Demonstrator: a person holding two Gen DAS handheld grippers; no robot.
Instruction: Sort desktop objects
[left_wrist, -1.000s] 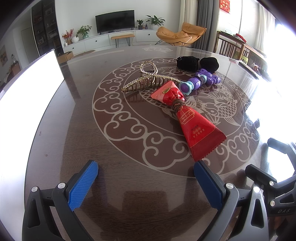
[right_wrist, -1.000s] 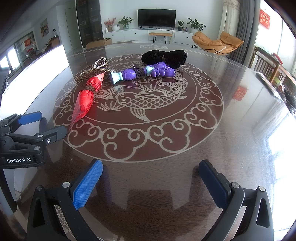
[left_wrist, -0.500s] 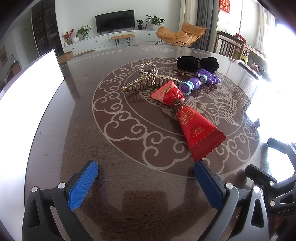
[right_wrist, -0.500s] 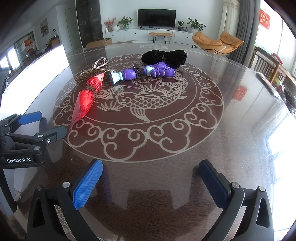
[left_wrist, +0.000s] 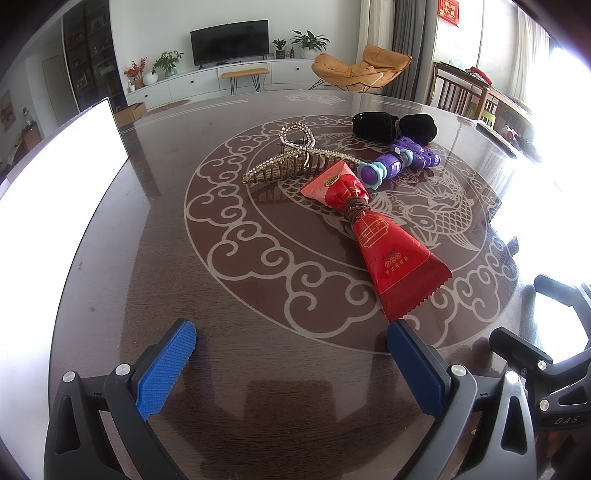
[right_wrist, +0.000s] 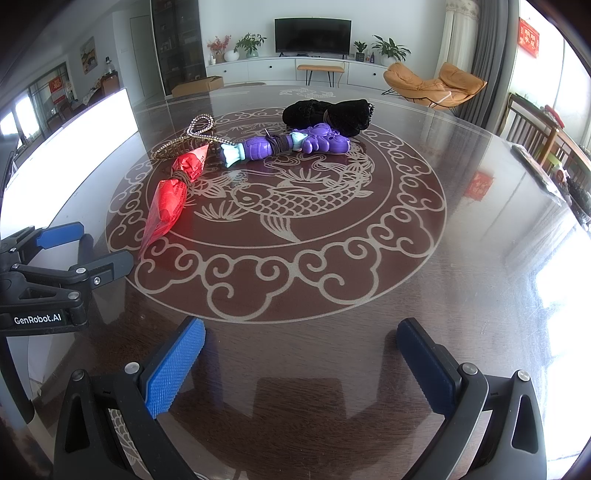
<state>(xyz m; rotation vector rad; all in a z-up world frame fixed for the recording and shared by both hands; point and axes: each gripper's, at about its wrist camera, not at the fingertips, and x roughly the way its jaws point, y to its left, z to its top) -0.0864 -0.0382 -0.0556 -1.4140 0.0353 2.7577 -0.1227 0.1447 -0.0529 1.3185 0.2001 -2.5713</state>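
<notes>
Both the left gripper (left_wrist: 291, 354) and right gripper (right_wrist: 301, 354) hover spread wide and empty over the table (right_wrist: 461, 258). At twelve o'clock lie the red packet (left_wrist: 388, 251), hair claw (left_wrist: 295, 162), purple toy (right_wrist: 288, 146) and black bundle (right_wrist: 328, 114), clustered together.

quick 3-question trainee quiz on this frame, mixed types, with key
1. True or false: the left gripper holds the red packet.
2. Which item lies farthest from both grippers? A) gold hair claw B) black cloth bundle C) purple toy
3. Fill in: a brown hair tie is wound round the waist of the red ____.

Key: 1 false, both it and the right gripper are open and empty; 2 B; 3 packet.
</notes>
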